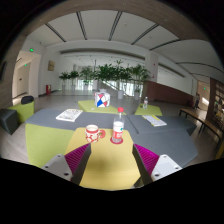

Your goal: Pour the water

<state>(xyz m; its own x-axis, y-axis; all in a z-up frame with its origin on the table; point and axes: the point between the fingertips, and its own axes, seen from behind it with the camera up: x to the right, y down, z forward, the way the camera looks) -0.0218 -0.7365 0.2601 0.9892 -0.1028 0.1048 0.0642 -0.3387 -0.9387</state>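
A white mug with red markings (93, 132) stands on the yellow-green table (105, 165), a little beyond my fingers. Just right of the mug is a red and white cup (118, 131) on a red base, with something red sticking up from its top. My gripper (112, 160) is open, its two fingers spread wide, with the purple pads (147, 157) facing bare tabletop. Nothing is between the fingers. Both vessels are ahead of the fingers and apart from them.
Farther back are grey and yellow-green tables carrying papers (69, 115), a blue, white and red object (102, 99) and more papers (153, 120). A row of green plants (105, 74) lines the back of the hall. Dark chairs (24, 104) stand at the left.
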